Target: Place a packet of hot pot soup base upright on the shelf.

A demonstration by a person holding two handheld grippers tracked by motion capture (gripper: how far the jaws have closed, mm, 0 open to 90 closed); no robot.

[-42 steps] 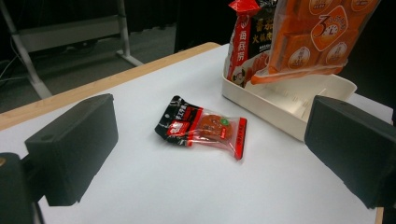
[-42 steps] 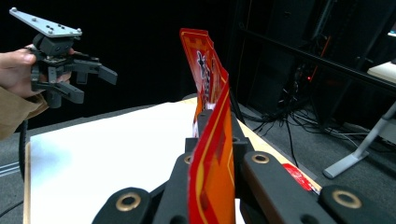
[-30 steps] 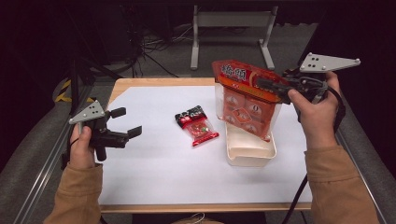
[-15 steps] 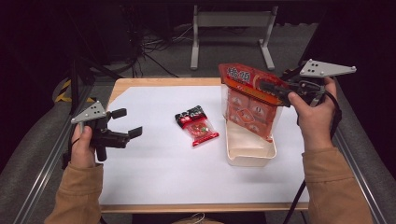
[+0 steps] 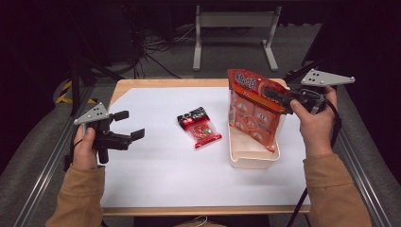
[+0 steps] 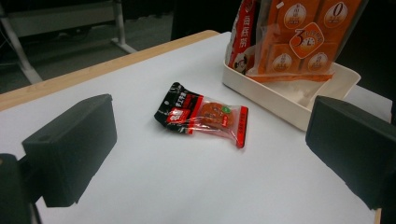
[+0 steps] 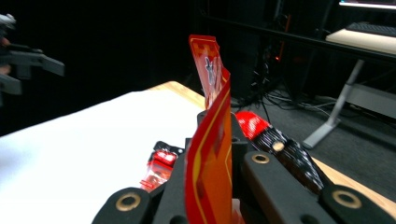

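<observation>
Right gripper pinching large orange plastic snack bag, bottom in cream rectangular plastic tray; left gripper spread, far left

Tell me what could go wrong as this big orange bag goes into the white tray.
The right gripper pinches only the top edge of the big orange bag, so it could slip or tear. The bag stands taller than the white tray and might topple over its low wall. A tipping bag could land on the small red snack packet nearby.
</observation>
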